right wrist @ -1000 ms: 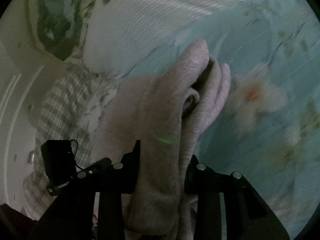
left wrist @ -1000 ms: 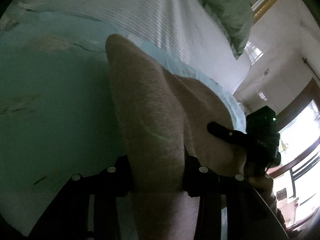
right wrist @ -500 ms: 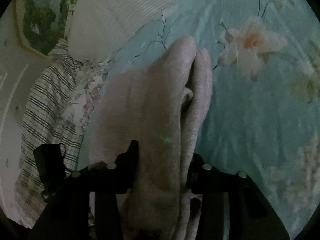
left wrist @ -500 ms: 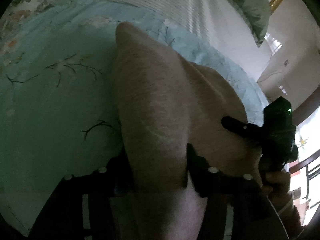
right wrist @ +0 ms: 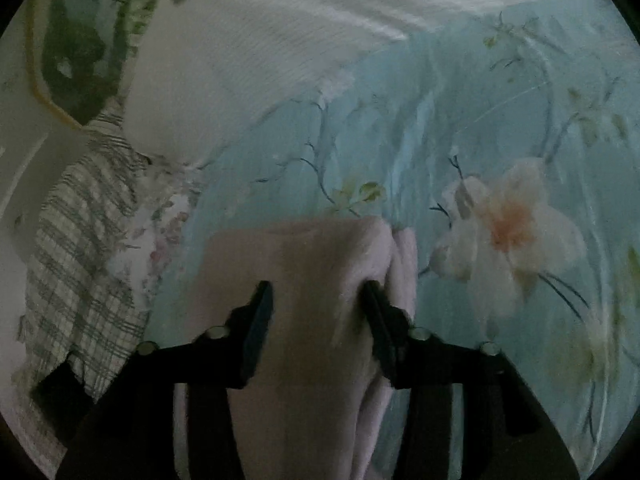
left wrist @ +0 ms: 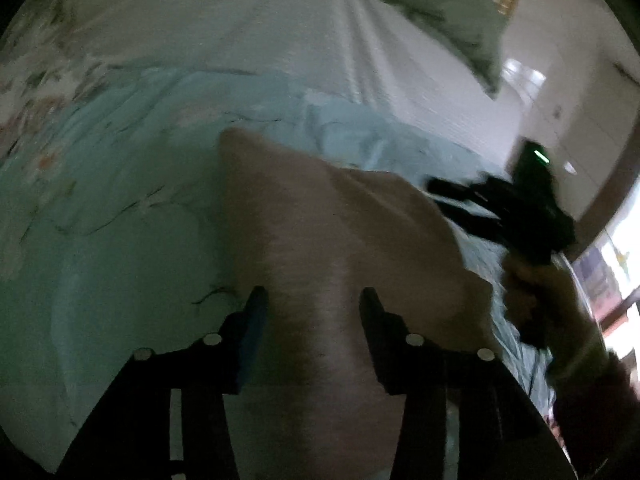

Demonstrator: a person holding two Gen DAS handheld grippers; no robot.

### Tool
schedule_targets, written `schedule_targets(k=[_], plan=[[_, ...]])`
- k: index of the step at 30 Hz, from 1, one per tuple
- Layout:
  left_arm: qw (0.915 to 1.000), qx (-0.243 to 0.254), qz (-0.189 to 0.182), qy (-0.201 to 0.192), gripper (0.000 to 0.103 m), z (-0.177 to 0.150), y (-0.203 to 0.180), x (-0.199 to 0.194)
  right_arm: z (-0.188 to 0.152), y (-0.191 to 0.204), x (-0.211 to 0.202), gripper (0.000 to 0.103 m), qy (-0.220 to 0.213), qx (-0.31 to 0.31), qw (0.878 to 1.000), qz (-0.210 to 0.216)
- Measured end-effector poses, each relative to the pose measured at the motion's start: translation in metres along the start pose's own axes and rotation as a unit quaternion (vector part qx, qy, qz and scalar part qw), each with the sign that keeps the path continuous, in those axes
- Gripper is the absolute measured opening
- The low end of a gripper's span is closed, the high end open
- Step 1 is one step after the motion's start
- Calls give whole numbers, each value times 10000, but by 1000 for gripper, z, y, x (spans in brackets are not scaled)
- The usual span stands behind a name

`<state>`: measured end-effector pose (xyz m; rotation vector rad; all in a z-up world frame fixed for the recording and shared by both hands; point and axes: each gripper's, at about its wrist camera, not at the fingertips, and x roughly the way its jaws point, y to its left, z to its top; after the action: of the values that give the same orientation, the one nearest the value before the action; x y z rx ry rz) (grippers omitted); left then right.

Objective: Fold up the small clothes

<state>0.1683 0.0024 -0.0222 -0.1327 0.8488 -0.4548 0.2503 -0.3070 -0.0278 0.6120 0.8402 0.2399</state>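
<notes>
A pale pink knitted garment point(left wrist: 332, 248) lies folded on the light blue floral bedsheet point(left wrist: 100, 220). My left gripper point(left wrist: 312, 304) is open, its fingers either side of the garment's near part. In the right wrist view the same garment point(right wrist: 304, 264) lies between my right gripper's point(right wrist: 316, 300) open fingers, with stacked folded layers on its right edge. The right gripper and the hand holding it also show in the left wrist view point(left wrist: 516, 208), beyond the garment's far right edge.
A white ribbed pillow point(right wrist: 248, 64) and a grey-green pillow point(left wrist: 440, 4) lie at the head of the bed. A plaid cloth point(right wrist: 80, 240) lies left of the garment in the right wrist view. A wall and bright window point(left wrist: 616, 264) are at right.
Both grippers have opened and let go of the garment, which now lies flatter on the sheet. Both cameras have drawn back a little.
</notes>
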Motion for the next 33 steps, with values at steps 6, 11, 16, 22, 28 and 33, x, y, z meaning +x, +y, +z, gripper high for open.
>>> schedule_targets(k=[6, 11, 16, 22, 28, 33], plan=[[9994, 315, -81, 114, 38, -3, -14, 10, 16, 31, -26, 7, -694, -589, 9958, 8], [9992, 275, 107, 284, 38, -9, -8, 26, 12, 2, 11, 12, 65, -282, 9966, -777], [9985, 403, 272, 263, 40, -14, -16, 21, -21, 18, -37, 26, -165, -410, 9977, -511], [9989, 356, 40, 296, 38, -38, -11, -13, -108, 51, -104, 31, -41, -1076, 9940, 205], [9983, 431, -141, 374, 38, -71, -14, -29, -166, 52, -95, 32, 472, -1413, 9888, -90], [9976, 454, -189, 480, 38, -78, -16, -18, -163, 47, -86, 8, 588, -1263, 9900, -203]])
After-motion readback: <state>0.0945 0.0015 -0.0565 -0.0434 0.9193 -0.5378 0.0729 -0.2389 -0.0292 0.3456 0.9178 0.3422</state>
